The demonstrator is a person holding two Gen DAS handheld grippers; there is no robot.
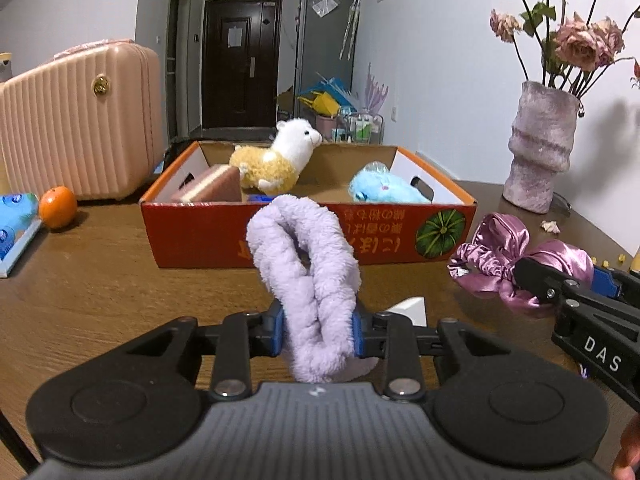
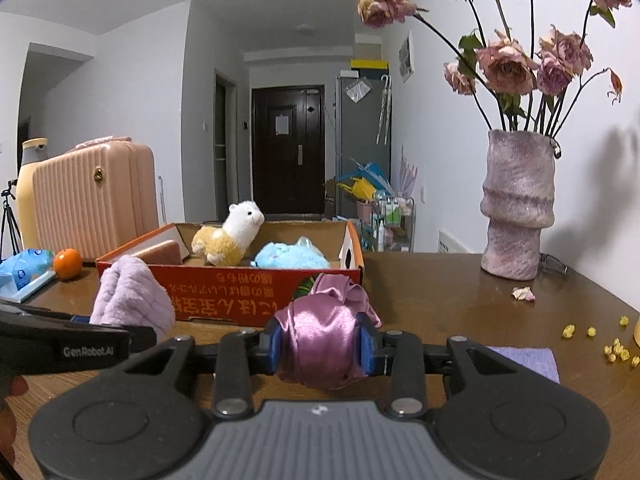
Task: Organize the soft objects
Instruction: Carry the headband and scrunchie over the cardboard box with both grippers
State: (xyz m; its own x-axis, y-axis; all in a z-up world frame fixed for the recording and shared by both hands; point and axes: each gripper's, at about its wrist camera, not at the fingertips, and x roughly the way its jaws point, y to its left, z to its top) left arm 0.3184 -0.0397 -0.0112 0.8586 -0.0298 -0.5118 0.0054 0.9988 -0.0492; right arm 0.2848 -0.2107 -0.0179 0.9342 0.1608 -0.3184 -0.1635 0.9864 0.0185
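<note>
The left gripper (image 1: 319, 334) is clamped on a fluffy lilac headband (image 1: 306, 280), whose doubled loop stands up from the pads and leans toward eleven o'clock. The red cardboard box (image 1: 208, 236) lies straight ahead at twelve o'clock, its long side running crosswise, with an alpaca plush (image 1: 276, 160) and a blue plush (image 1: 384, 190) already inside. Over at three o'clock, the right gripper (image 2: 320, 346) pinches a satin purple scrunchie (image 2: 320, 344), with the box's right end at about eleven o'clock. Both hands seem equally near the box; the left faces its middle more squarely.
</note>
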